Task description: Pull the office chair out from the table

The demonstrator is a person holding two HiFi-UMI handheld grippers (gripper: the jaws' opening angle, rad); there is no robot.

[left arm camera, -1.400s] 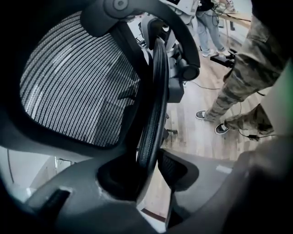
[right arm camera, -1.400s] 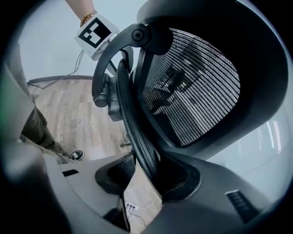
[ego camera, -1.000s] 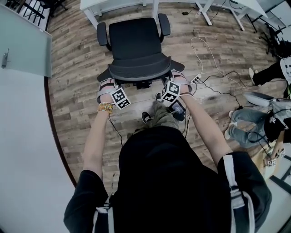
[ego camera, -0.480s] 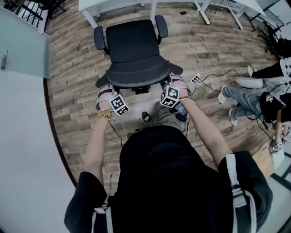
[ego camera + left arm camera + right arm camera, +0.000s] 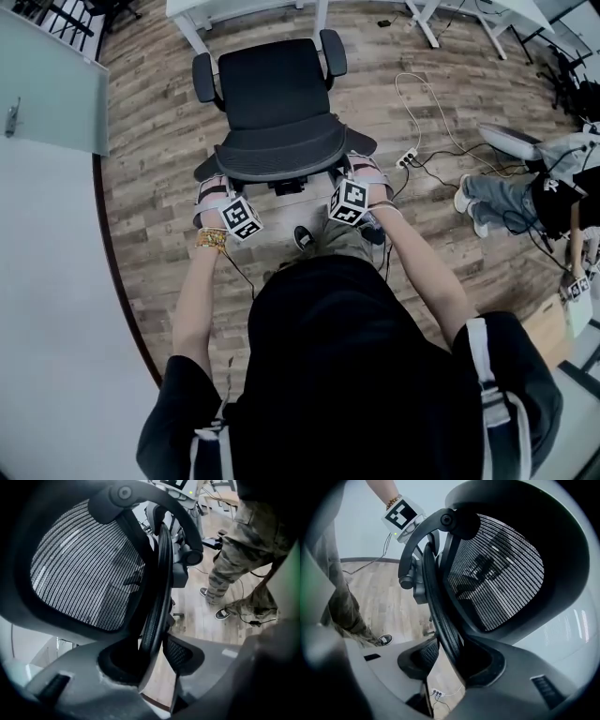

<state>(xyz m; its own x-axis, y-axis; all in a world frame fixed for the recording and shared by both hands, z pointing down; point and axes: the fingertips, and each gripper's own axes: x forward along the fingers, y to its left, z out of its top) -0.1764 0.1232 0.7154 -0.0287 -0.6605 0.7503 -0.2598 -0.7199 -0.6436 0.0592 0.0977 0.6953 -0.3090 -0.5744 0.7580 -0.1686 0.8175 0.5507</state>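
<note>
Soft, even light is filling the room, and in the head view the wooden floor (image 5: 150,141) is showing every board, with only a weak shadow pooling under the office chair (image 5: 277,89). The wide lens is bending the boards into arcs toward the picture's borders. In the left gripper view the mesh back (image 5: 79,564) is glowing pale as light is passing through it, while the grey foreground at the bottom is going soft and out of focus and the corners are sinking into black. In the right gripper view a bright wall (image 5: 358,534) is lighting the scene from behind, and a round dark vignette is eating the edges.
</note>
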